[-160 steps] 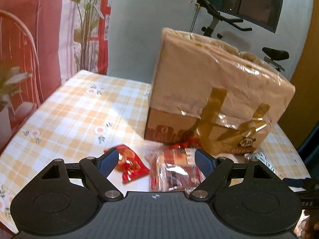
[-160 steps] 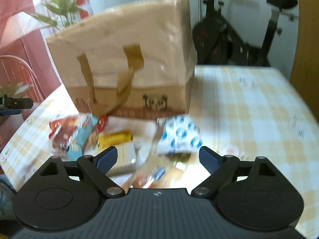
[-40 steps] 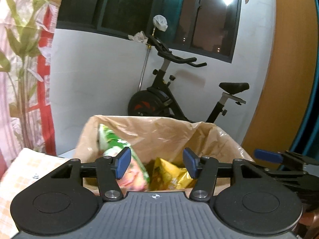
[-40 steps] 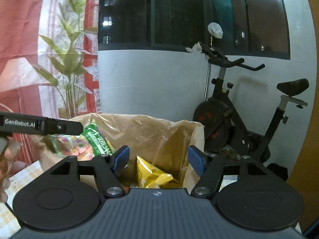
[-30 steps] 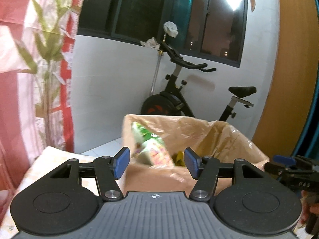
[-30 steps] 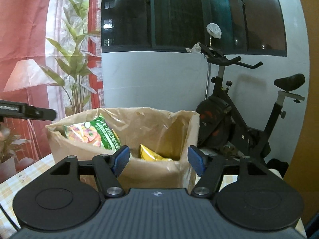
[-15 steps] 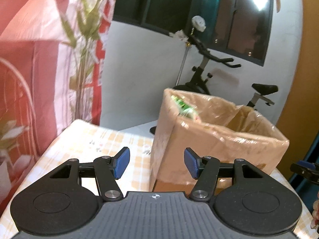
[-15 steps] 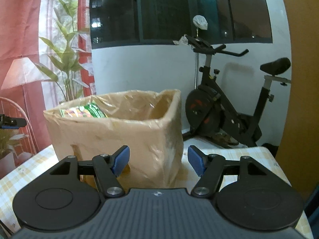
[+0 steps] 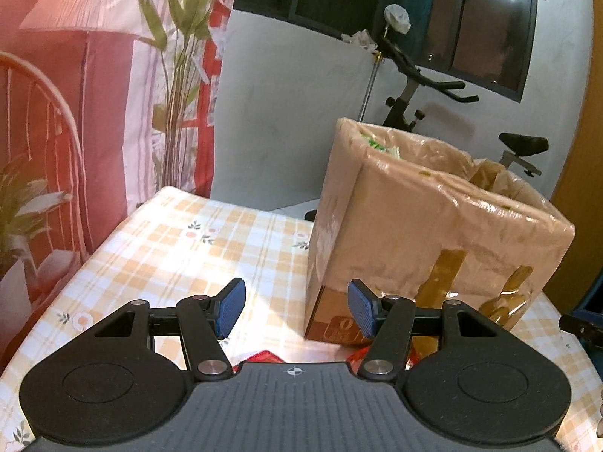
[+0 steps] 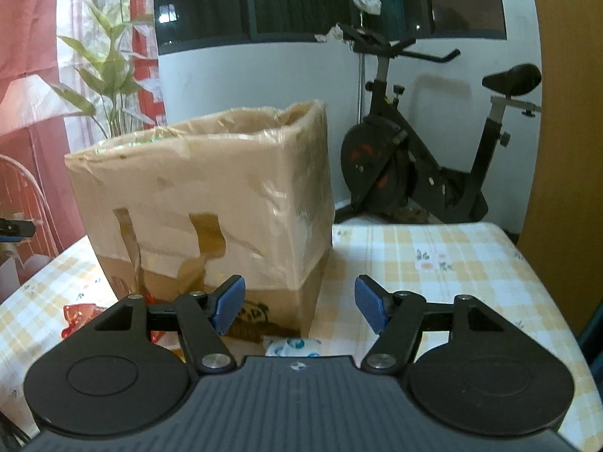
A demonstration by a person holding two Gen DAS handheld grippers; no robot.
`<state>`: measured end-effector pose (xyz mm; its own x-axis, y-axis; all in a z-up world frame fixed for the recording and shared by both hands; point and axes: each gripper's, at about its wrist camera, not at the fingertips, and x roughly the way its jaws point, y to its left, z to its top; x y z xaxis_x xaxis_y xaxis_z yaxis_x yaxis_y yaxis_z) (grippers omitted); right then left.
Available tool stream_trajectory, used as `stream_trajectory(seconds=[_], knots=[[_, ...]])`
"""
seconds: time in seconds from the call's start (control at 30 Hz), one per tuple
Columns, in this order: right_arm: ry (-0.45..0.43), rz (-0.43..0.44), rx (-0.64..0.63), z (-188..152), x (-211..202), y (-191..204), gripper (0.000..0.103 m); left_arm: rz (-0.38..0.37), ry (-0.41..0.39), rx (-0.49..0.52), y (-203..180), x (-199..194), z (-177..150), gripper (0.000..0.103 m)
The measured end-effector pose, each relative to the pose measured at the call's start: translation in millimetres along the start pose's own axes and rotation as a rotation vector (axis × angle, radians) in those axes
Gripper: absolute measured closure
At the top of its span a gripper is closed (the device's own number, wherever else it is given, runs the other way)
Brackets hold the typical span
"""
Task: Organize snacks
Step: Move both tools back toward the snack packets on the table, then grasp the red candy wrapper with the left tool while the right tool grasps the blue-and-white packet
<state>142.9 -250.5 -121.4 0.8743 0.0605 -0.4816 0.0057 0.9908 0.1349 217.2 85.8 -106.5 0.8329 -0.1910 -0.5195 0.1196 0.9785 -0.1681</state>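
Observation:
A tall taped cardboard box (image 9: 433, 226) lined with plastic stands on the checked tablecloth (image 9: 188, 248); it also shows in the right wrist view (image 10: 211, 203). A green snack bag (image 9: 375, 143) peeks over its far rim. My left gripper (image 9: 296, 307) is open and empty, in front of the box's left corner. My right gripper (image 10: 299, 307) is open and empty, in front of the box's right corner. A red snack wrapper (image 10: 77, 316) and a white-blue packet (image 10: 292, 344) lie on the table by the box's base. A red wrapper (image 9: 264, 358) shows just under the left gripper.
An exercise bike (image 10: 422, 173) stands behind the table. A potted plant (image 9: 181, 75) and a red curtain (image 9: 75, 75) are at the left, with a chair back (image 9: 37, 143). The other gripper's tip (image 9: 582, 326) shows at the right edge.
Both grippers have dropped from above the box rim and pulled back to table level in front of the box. Both stay open and empty.

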Motion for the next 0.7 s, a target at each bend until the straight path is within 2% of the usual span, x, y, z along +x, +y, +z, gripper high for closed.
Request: stream_trajectory(seconds=[0.7], knots=[[0.134, -0.026, -0.007, -36.2, 15.2, -3.0, 0.035, 0.029, 0.080, -0.002, 3.5, 10.8, -21.3, 0.041]])
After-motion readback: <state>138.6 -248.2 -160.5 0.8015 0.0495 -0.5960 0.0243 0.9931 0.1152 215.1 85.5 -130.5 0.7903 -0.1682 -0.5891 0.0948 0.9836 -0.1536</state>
